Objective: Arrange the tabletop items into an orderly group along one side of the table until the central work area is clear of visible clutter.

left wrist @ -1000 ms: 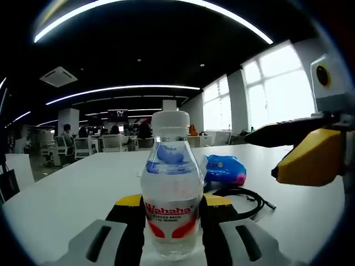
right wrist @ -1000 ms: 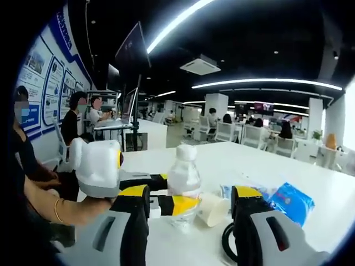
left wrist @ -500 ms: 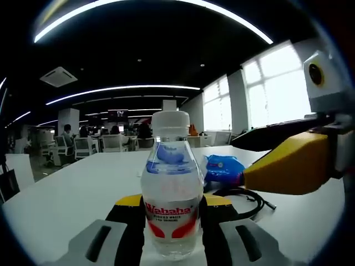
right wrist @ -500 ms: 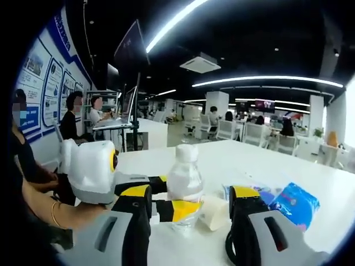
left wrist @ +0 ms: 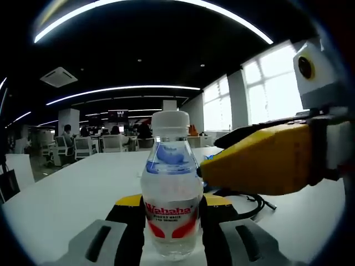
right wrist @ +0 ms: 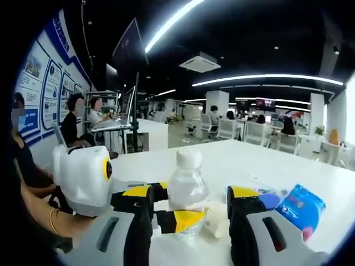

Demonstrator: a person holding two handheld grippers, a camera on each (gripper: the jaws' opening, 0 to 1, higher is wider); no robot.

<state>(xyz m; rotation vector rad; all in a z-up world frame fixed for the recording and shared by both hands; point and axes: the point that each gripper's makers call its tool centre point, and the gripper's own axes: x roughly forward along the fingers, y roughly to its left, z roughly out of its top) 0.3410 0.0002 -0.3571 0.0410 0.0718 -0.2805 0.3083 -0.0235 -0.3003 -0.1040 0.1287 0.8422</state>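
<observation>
Water bottle (left wrist: 171,199) upright on the white table (left wrist: 72,194), clamped between the jaws of the left gripper (left wrist: 171,213), label facing the camera; same hold as a second ago, no shift in that view. From the right gripper view, same bottle (right wrist: 187,191) just ahead and left of centre, pinched by the left gripper (right wrist: 166,213) reaching in from the left.

Changed: right gripper (left wrist: 266,166) now much larger in the left gripper view, pushed in from the right until its yellow jaw sits just beside the bottle's shoulder, covering most of the blue packet (right wrist: 302,208) that showed plainly before. Right gripper (right wrist: 188,221) jaws spread apart, nothing between them; small pale cup (right wrist: 215,219) lying just ahead in the gap. Black cable (left wrist: 247,199) looped on the table right of the bottle.

Reading: right gripper closing on the clutter next to the bottle, probably the cup or packet; grouping barely begun, centre not yet cleared.
</observation>
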